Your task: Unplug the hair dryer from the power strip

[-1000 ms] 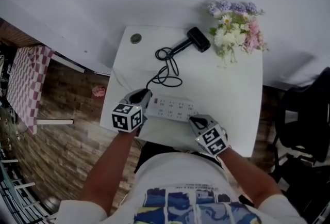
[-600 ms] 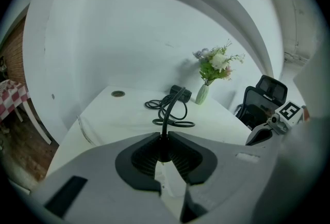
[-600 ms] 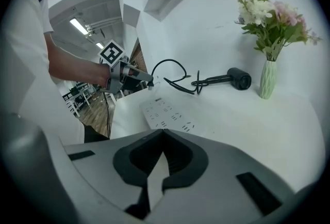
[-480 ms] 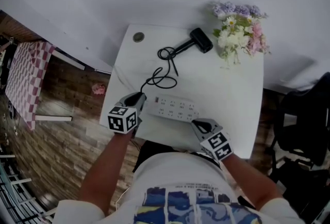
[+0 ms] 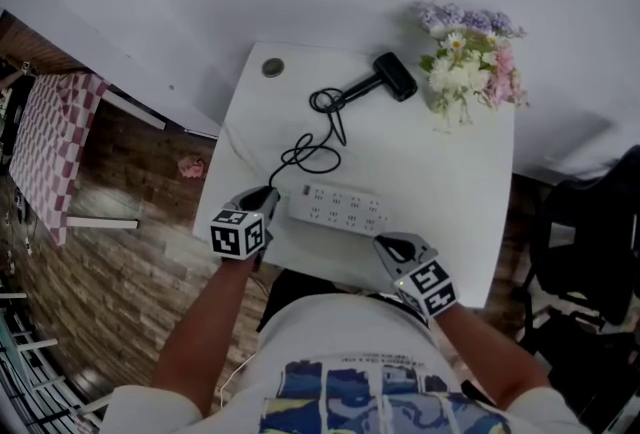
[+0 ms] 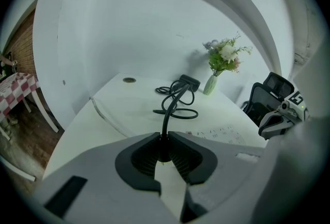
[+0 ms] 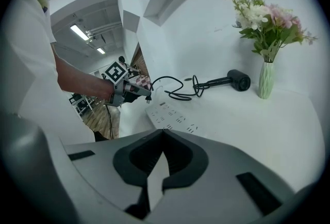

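Dryer (image 5: 388, 75): lying on its side at the far end of the table (image 5: 450, 182), just beside the flowers (image 5: 468, 57), well apart from both grippers.

Cord (image 5: 318, 144): trailing in loose loops from the handle toward the near edge, ending at the plug (image 6: 164, 152).

Plug: being pinched between the closed jaws of the left gripper (image 5: 266, 197), hanging in the air just off the left end of the strip (image 5: 340, 207), showing bare prongs in the right gripper view, sitting in no socket. Judging the unplugging as done.

Right gripper (image 7: 164, 134): hovering near the strip's right end with jaws closed tip to tip, holding nothing, apparently not touching the strip.

Handling, as judgement:
- Plug: reading as small, rigid and light. Favouring a hold on the body, never on the cord.
- Cord: reading as soft and springy, likely dragging or snagging its loops if pulled far.
- Dryer: probably weighing enough to stay put under a light tug.
- Strip: probably sliding easily unless pinned.

Hard to make out:
- Seeing little of the plug body, mostly buried between the jaws in the left gripper view, so not telling how deep the grip sits.
- Not finding the strip's own lead in any view.
- Losing the near table edge behind the person's torso in the head view.
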The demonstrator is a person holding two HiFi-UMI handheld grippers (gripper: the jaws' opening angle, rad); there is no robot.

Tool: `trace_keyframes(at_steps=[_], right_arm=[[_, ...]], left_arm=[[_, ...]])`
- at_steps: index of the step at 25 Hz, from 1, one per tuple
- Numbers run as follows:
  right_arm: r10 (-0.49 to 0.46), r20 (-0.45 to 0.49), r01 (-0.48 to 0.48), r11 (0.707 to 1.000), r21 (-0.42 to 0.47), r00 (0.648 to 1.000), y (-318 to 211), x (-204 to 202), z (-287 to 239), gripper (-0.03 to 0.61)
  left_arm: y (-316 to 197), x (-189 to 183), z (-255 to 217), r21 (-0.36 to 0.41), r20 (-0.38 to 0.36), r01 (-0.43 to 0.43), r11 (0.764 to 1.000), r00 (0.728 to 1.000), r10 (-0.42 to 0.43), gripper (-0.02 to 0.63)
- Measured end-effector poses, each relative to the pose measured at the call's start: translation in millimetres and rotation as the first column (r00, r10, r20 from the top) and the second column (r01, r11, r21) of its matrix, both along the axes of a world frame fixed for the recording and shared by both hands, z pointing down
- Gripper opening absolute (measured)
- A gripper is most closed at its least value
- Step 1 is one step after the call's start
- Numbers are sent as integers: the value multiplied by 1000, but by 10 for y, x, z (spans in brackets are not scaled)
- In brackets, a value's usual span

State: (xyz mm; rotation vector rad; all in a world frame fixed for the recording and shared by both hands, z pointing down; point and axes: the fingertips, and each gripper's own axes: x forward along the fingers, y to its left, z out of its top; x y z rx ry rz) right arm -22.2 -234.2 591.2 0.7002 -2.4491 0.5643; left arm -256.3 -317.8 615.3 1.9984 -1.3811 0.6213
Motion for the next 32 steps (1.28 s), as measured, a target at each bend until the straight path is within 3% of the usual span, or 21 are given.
trace_keyframes(at_steps=[15,24,32], right_arm=[[26,-7,-26,1000,7,1000,28,57,-16,-2],[35,3,-35,999,15,999,88,154,-32,-2],[16,30,-17,999,27,999,169,177,-102,-2]], left_arm=[[136,-34,256,-45,56,28,999,998,-25,60],[217,-22,177,-13,84,48,999,995,-47,63],[357,105,3,27,51,68,997,996,-70,63]])
